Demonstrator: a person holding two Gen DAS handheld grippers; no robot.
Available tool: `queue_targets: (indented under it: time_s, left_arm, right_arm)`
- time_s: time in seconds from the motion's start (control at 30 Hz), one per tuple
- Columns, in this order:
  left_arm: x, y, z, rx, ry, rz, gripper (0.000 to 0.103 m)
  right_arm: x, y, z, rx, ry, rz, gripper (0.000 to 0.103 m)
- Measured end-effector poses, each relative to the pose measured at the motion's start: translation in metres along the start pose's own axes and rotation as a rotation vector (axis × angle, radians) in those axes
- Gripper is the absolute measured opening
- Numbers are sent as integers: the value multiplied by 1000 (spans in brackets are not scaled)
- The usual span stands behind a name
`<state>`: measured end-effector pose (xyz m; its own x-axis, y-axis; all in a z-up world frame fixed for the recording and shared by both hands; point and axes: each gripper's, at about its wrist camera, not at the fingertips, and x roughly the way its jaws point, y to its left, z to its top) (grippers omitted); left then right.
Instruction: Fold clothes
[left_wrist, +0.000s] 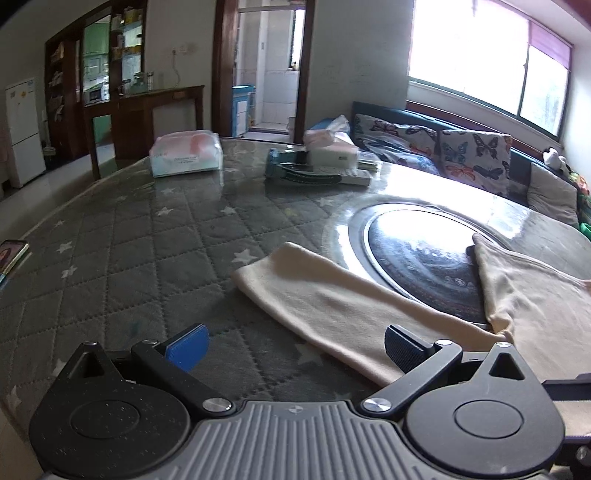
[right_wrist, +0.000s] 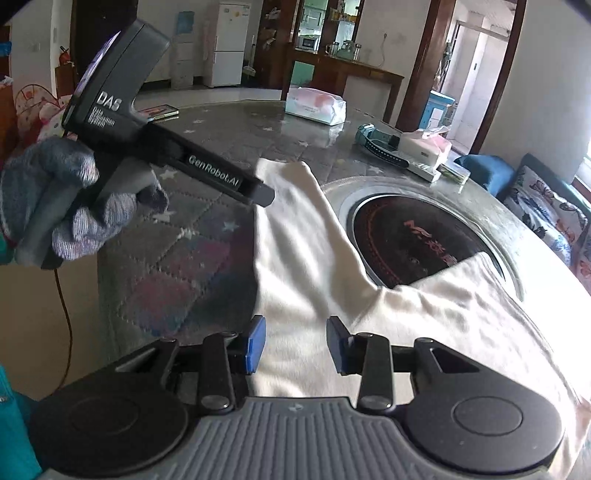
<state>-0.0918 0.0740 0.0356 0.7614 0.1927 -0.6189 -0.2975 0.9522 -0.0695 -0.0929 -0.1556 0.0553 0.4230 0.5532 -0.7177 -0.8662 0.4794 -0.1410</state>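
seemingly just beyond right tool (right_wrist: 295, 345): garment (right_wrist: 306, 236)

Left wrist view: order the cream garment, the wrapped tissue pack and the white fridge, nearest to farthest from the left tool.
1. Cream garment, just ahead, right of the left tool.
2. Wrapped tissue pack, far side of the table, left.
3. White fridge, across the room, far left.

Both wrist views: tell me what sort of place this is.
Most likely a home living and dining room. A fridge stands by the far wall, a sofa with butterfly cushions sits under the window, and the cream garment lies on a quilt-covered table.
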Motion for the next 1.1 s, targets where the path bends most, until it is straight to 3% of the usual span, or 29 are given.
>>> queue_targets:
  time_s: [0.23, 0.5, 0.83, 0.97, 1.1]
  left_arm:
    - [-10, 32, -5, -34, -49, 77, 103]
    - [-25, 77, -12, -124, -59, 143, 103]
    - [-32, 100, -22, -160, -40, 171, 103]
    - [-31, 99, -23, -154, -33, 161, 103]
    - [-30, 95, -23, -139, -27, 153, 103]
  right_arm:
    - [30, -8, 53, 10, -13, 57, 35]
    - [93, 10, 119, 24, -43, 124, 32]
    - [161, 25, 152, 113, -6, 99, 32]
    - [174, 28, 153, 135, 12, 57, 25]
    - [170, 28, 148, 138, -7, 32, 4]
